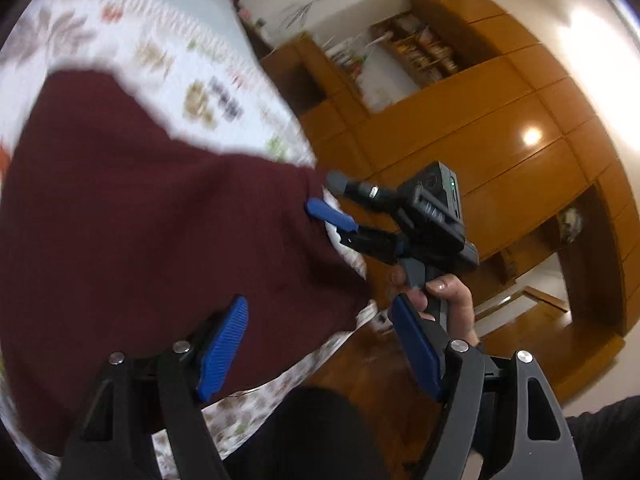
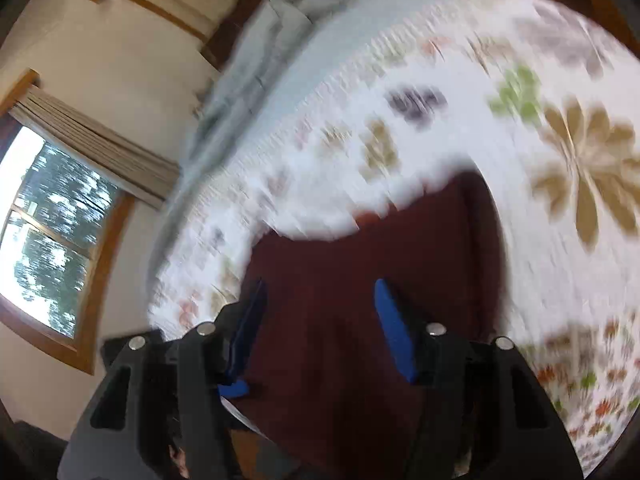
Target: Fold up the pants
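Dark maroon pants [image 1: 140, 220] lie spread on a bed with a white floral cover [image 1: 168, 56]. My left gripper [image 1: 320, 316] is open, its blue pads [image 1: 224, 348] hovering over the pants' near edge, with nothing held. My right gripper [image 1: 326, 196] shows in the left wrist view at the pants' right edge; its jaws stand apart there. In the right wrist view my right gripper [image 2: 320, 308] is open above the maroon pants [image 2: 360, 280], not gripping them. The floral cover [image 2: 560, 160] is motion-blurred.
Wooden wardrobes and shelves [image 1: 480, 112] stand right of the bed over a wooden floor [image 1: 540, 336]. A window with a curtain [image 2: 52, 224] is on the wall left of the bed. Pale blue bedding [image 2: 280, 32] lies at the bed's far end.
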The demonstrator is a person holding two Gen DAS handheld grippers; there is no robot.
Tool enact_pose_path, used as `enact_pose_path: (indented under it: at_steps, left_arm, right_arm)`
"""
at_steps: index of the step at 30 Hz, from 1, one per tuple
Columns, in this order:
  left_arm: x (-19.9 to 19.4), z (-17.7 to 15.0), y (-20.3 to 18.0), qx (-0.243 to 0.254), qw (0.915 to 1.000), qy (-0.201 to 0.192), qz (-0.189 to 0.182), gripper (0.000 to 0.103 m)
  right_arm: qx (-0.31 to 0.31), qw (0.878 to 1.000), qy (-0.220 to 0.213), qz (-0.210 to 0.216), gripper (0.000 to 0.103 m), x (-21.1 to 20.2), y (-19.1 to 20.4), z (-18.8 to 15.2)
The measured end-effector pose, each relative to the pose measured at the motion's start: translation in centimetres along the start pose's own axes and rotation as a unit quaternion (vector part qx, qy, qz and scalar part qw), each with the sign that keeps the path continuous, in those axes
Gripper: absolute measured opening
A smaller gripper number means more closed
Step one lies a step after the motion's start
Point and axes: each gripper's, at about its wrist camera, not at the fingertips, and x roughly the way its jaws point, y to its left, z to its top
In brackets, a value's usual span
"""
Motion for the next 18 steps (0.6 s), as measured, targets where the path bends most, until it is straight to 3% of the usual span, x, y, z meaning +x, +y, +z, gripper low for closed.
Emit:
enact_pose_path:
  at_steps: [1, 2, 4, 5, 6, 7, 8, 12, 15, 17, 18]
  left_arm:
    - [0.6, -0.7, 0.5, 0.000, 0.9999, 0.009, 0.007, 0.074]
    - [0.8, -1.1, 0.8, 0.001, 0.9999, 0.010, 0.006, 0.074]
    - [1.0, -1.6, 0.3, 0.027, 0.9995, 0.015, 0.010, 0.074]
    - [0.9, -1.6, 0.2, 0.030, 0.9994, 0.015, 0.009, 0.074]
    - [0.7, -1.3, 0.5, 0.019, 0.9998, 0.011, 0.003, 0.074]
    - [0.5, -1.1, 0.8, 0.012, 0.9999, 0.010, -0.002, 0.074]
    - [0.4, -1.0, 0.9, 0.007, 0.9999, 0.008, -0.008, 0.074]
    - [-1.2, 0.8, -0.1, -0.001, 0.9994, -0.006, -0.033, 0.074]
    - [-5.1, 5.2, -0.9, 0.034, 0.9967, -0.063, -0.038, 0.076]
    - [-6.5, 8.2, 1.4, 0.012, 0.9963, -0.077, -0.036, 0.076]
    - [-6.4, 9.8, 3.8, -0.022, 0.9965, -0.071, -0.038, 0.076]
  right_arm:
    - [0.010, 1.000, 0.014, -0.005, 0.013, 0.4, -1.6, -1.0]
    - [0.031, 0.999, 0.020, -0.006, 0.000, 0.5, -3.1, -2.1]
    - [0.073, 0.997, 0.018, 0.022, 0.000, -0.5, -5.2, -2.7]
    - [0.074, 0.997, 0.015, 0.020, 0.002, -1.0, -5.0, -2.6]
    - [0.055, 0.998, 0.007, 0.002, 0.016, -1.7, -3.6, -2.0]
    - [0.042, 0.999, -0.002, -0.006, 0.042, -2.0, -2.5, -1.4]
    - [0.034, 0.999, -0.013, -0.002, 0.050, -2.2, -1.1, -0.7]
    - [0.006, 0.999, 0.018, 0.036, 0.052, 0.8, 3.5, 1.5]
    - [-0.016, 0.998, 0.048, 0.032, 0.052, 1.6, 4.7, 0.1]
    - [-0.012, 0.998, 0.049, 0.045, 0.052, 0.9, 4.2, -1.3]
    - [-0.006, 0.998, 0.040, 0.044, 0.052, 0.4, 3.8, -1.9]
